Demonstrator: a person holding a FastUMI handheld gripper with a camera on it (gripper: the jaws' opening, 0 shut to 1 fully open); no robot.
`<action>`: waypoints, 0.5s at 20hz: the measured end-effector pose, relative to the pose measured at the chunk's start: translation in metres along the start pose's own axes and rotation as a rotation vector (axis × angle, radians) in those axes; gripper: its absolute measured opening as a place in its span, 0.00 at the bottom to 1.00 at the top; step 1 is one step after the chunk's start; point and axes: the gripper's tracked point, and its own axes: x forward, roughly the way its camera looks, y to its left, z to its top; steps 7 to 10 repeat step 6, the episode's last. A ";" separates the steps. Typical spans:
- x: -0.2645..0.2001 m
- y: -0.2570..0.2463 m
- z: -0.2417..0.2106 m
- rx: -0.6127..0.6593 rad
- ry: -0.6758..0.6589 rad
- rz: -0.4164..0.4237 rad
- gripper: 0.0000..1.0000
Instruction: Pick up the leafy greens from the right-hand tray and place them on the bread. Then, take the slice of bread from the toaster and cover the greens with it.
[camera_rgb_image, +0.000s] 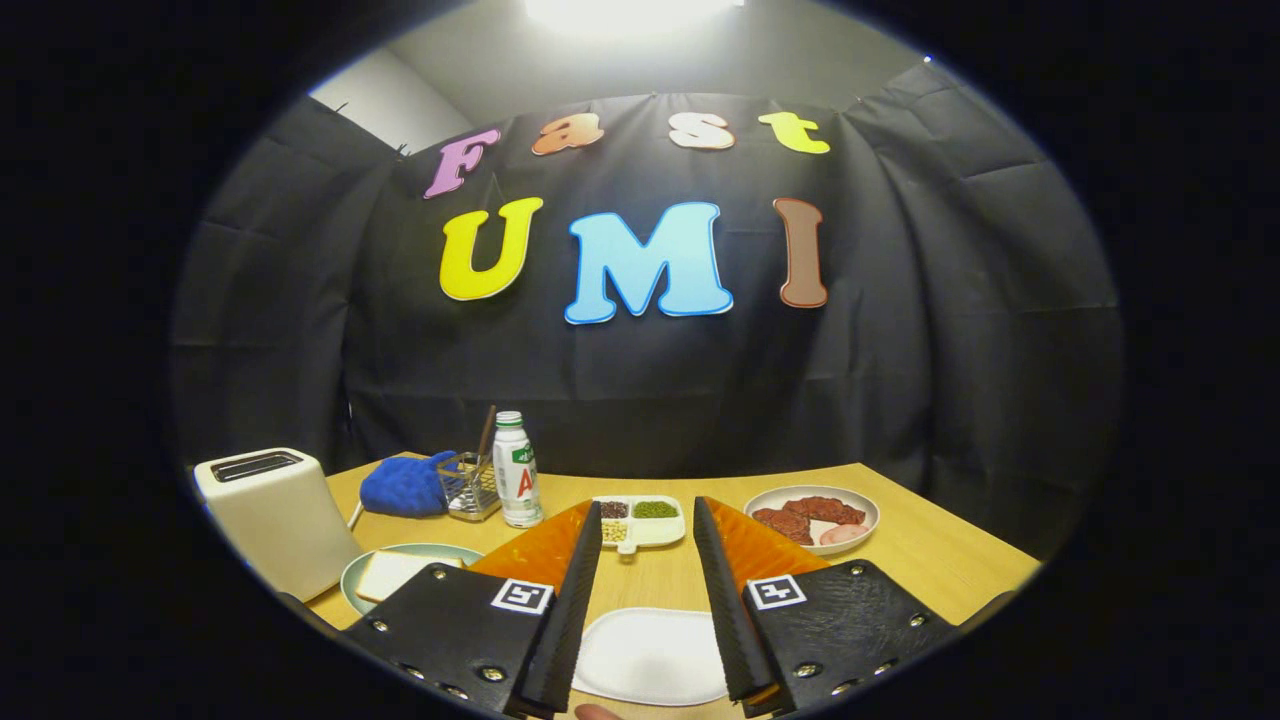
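We saw the gripper (646, 525) open and empty above the table (930, 560). Leafy greens were hard to make out; the bread (392, 573) lay on a plate (352, 580) beside the toaster (275, 515), partly hidden.

Gripper view: rides on the gripper (647, 515) — faces forward along its parted fingers, low and close over the table (930, 550), toward the booth wall.

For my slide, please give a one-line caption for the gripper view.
Open gripper above wooden table, empty white dish between its fingers; toaster and bread on plate at left.
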 end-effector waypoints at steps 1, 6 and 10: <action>0.001 -0.010 -0.001 0.014 0.011 0.005 0.56; 0.000 -0.063 0.002 0.046 0.023 0.045 0.56; 0.000 -0.063 0.002 0.046 0.023 0.045 0.56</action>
